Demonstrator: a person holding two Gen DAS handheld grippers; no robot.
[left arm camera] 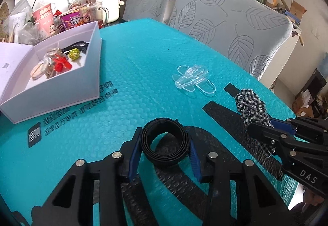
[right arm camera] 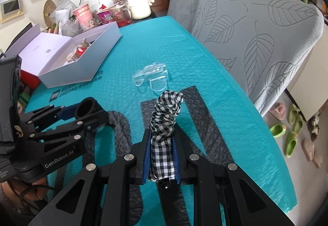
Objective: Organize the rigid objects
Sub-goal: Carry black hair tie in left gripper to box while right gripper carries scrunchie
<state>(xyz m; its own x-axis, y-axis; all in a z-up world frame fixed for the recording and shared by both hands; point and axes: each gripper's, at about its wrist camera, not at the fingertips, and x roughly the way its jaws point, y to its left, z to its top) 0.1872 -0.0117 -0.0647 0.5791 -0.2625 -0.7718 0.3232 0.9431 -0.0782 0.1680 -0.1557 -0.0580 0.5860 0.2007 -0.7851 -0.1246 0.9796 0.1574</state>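
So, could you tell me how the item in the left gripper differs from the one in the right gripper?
The left gripper holds a black band coiled into a smooth ring; the right gripper holds a checked scrunchie, black-and-white, bunched and crumpled. Both are clamped between blue pads over the teal mat.

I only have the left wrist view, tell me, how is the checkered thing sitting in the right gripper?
Observer: The checkered fabric bundle stands between the right gripper's blue pads, clamped on its lower part, top sticking out past the fingertips.
Operator: And my left gripper, how does it look from outside?
Observer: The left gripper holds the black coiled band with its opening facing the right camera.
Operator: Anything off the table's right side?
Observer: Green slippers and pink ones lie on the floor past the teal mat's edge.
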